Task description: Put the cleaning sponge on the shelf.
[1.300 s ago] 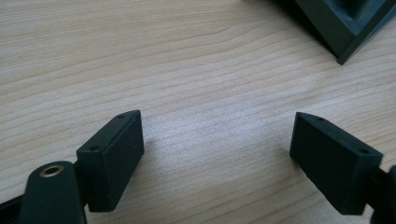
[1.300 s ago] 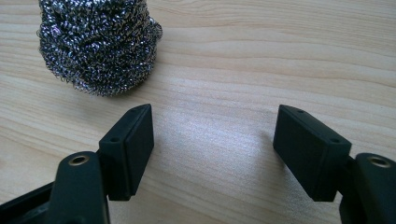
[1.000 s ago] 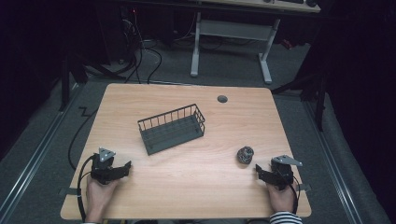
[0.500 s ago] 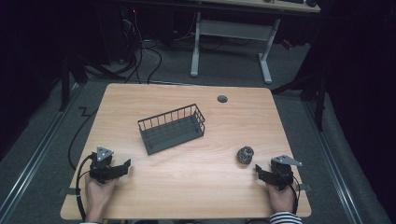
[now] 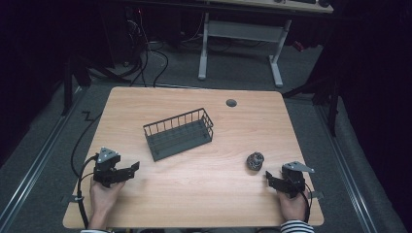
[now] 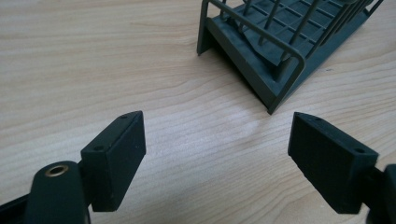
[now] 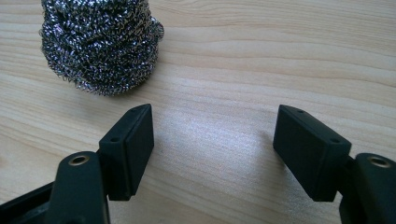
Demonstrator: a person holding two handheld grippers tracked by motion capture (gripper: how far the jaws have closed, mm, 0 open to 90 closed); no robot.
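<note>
We see the steel wool scourer (image 5: 255, 160) right of the wire basket (image 5: 179, 134), just ahead of our right gripper (image 5: 270, 178), jaws apart, empty; left gripper (image 5: 133, 168) also gaping, bare table (image 5: 204, 194) between

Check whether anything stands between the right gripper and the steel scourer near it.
Nothing visible does. The right gripper has open jaws over bare table; the steel scourer sits just ahead, toward one side, with only wood between. The wire basket stands well off.
</note>
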